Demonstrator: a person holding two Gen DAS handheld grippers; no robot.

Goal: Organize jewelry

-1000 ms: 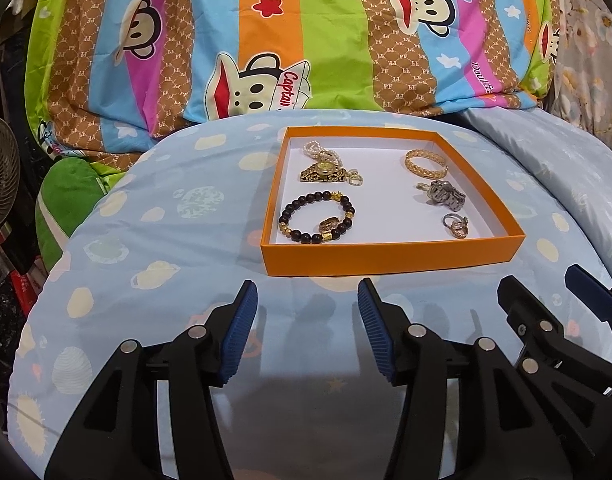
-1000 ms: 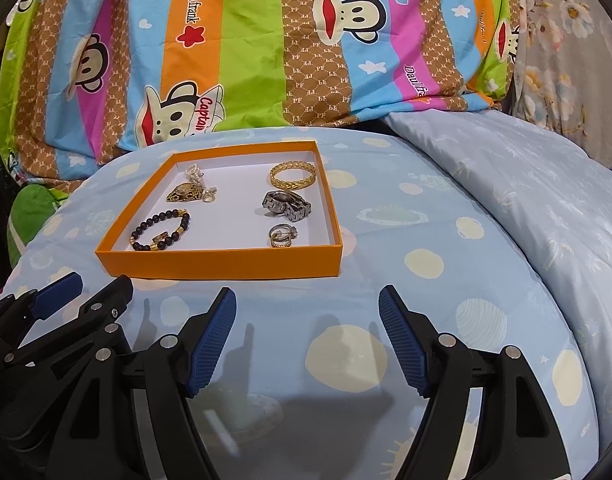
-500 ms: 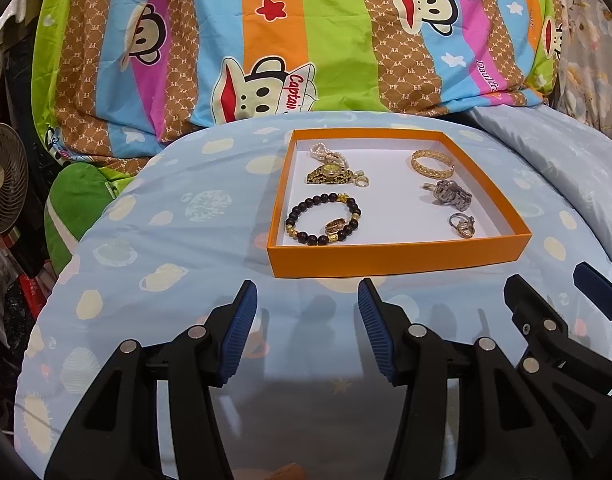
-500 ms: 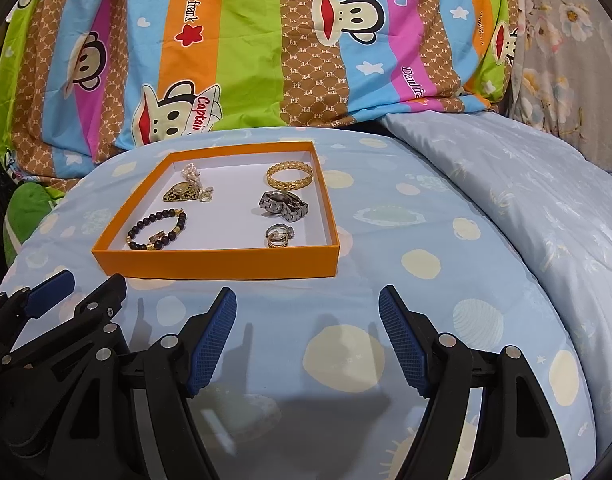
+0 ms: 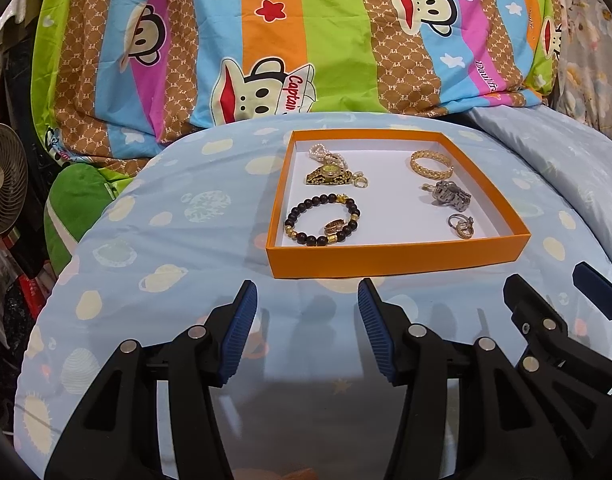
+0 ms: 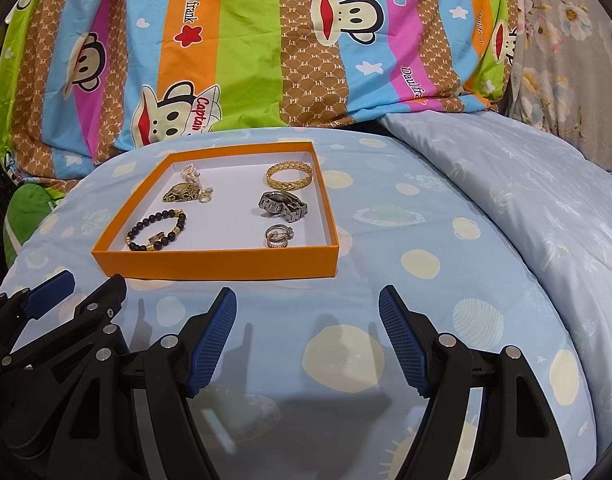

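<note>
An orange tray (image 5: 398, 258) (image 6: 218, 264) with a white floor lies on a light blue patterned cover. Inside it are a dark bead bracelet (image 5: 322, 220) (image 6: 156, 230), a gold watch with pearls (image 5: 330, 174) (image 6: 184, 192), a gold bangle (image 5: 430, 162) (image 6: 288, 175), a silver watch (image 5: 448, 196) (image 6: 284, 205) and small rings (image 5: 461, 226) (image 6: 279, 237). My left gripper (image 5: 306, 308) hovers open just short of the tray's near wall, with nothing between its blue pads. Beside it, my right gripper (image 6: 308, 312) stands open wider, also holding nothing.
A bright striped cartoon-monkey quilt (image 5: 306, 40) is piled behind the tray. A pale blue duvet (image 6: 526, 200) rises at the right. At the left edge stand a small fan (image 5: 2, 188) and a green cushion (image 5: 74, 208).
The left wrist view has shifted slightly, so the tray sits a little further right in it. Both grippers keep the same opening and the jewellery has not moved.
</note>
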